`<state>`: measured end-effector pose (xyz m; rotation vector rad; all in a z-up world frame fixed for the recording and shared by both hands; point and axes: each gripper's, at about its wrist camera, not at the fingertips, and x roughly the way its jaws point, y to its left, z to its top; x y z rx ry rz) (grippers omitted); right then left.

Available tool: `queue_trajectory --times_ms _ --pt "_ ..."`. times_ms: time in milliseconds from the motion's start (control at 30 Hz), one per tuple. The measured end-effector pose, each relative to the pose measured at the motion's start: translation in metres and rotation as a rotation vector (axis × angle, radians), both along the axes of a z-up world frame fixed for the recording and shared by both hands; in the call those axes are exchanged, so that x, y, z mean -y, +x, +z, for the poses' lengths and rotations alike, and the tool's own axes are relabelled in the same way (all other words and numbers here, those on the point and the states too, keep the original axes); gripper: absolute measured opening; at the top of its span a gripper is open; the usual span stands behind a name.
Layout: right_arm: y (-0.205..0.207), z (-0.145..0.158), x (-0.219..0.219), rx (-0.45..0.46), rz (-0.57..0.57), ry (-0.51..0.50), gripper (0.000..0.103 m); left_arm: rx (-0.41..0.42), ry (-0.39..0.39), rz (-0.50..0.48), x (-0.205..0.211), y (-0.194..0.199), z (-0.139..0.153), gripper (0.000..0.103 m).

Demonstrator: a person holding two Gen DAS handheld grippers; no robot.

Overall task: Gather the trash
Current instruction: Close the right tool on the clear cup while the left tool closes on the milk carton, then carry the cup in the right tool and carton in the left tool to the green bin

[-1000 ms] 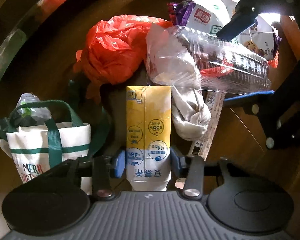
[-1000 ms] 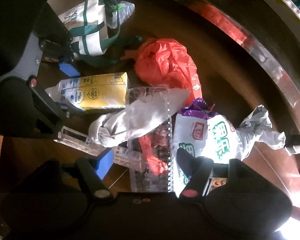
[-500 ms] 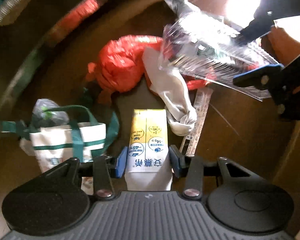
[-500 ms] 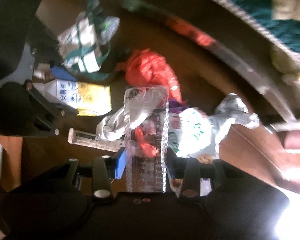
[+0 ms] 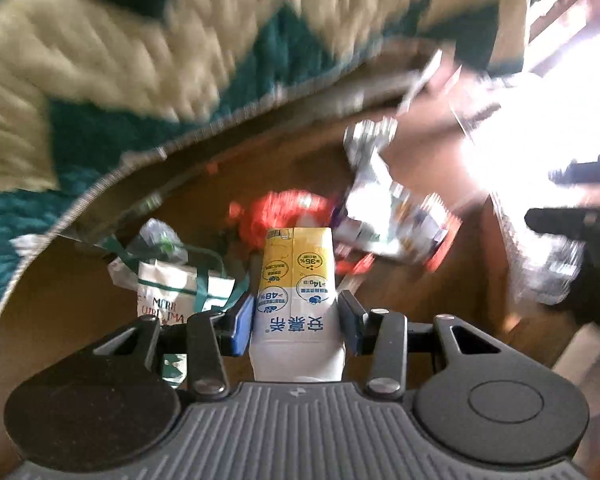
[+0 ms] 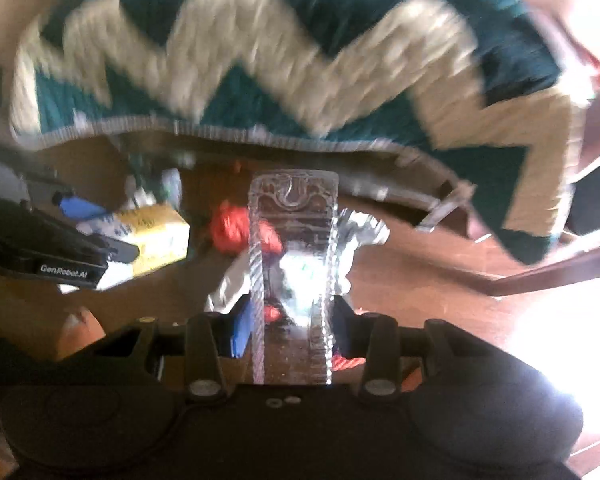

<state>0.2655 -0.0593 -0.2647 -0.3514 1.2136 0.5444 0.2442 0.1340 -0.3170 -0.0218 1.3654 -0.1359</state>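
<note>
My left gripper (image 5: 296, 322) is shut on a yellow and white drink carton (image 5: 296, 280) and holds it above the brown table. My right gripper (image 6: 292, 326) is shut on a clear ridged plastic tray (image 6: 292, 264) and holds it raised. Below lie a crumpled red plastic bag (image 5: 276, 216), a silver and white snack bag (image 5: 384, 208) and a white cloth tote with green handles (image 5: 172, 284). In the right wrist view the left gripper and its carton (image 6: 156, 240) show at the left, with the red bag (image 6: 230, 228) behind the tray. Both views are blurred.
A teal rug with a cream zigzag (image 5: 140, 60) fills the upper part of both views (image 6: 300, 60) beyond the table's rounded edge. A crumpled clear wrapper (image 5: 160, 236) sits in the tote. Bright glare (image 5: 540, 120) hides the right side.
Both grippers have lifted and pulled back with the carton and the tray. The right gripper closed on the tray a second ago. The rug has come into view and the trash pile looks smaller.
</note>
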Motion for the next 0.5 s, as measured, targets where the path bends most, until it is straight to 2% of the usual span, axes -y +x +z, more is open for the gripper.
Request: queue_trajectory --times_ms 167,333,500 --pt "-0.007 0.099 0.034 0.149 -0.033 0.099 0.039 0.156 -0.05 0.058 0.016 -0.002 0.103 0.043" --pt "-0.012 0.19 0.082 0.309 -0.066 0.147 0.039 0.342 -0.07 0.034 0.057 -0.004 0.205 0.043" --pt "-0.016 0.267 0.139 0.437 -0.135 0.194 0.039 0.484 -0.069 -0.003 0.11 0.005 0.286 0.043"
